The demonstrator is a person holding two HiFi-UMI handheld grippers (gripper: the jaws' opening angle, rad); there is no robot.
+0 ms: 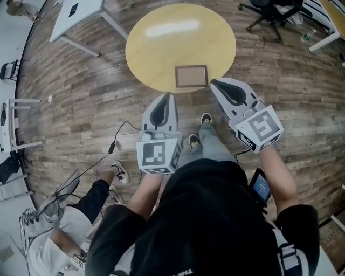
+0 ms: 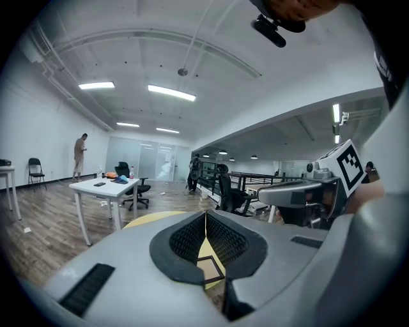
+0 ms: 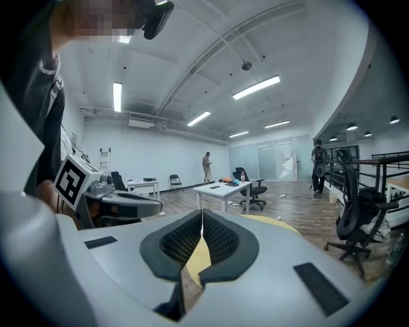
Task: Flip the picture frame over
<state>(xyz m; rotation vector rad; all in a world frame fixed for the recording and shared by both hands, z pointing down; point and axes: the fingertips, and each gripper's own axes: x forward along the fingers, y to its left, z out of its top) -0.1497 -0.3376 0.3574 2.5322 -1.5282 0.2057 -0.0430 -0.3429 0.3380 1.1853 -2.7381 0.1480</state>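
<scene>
A small dark-framed picture frame lies flat near the front edge of the round yellow table. My left gripper is held over the floor just short of the table's edge, to the frame's lower left. It is shut with nothing in it. My right gripper reaches the table's rim just right of the frame, also shut and empty. In the left gripper view the pads meet, and a corner of the frame shows below them. The right gripper view shows the pads closed over the yellow table.
A white desk stands at the back left and a black office chair at the back right. A person sits on the floor at my lower left, with a cable running across the wooden boards.
</scene>
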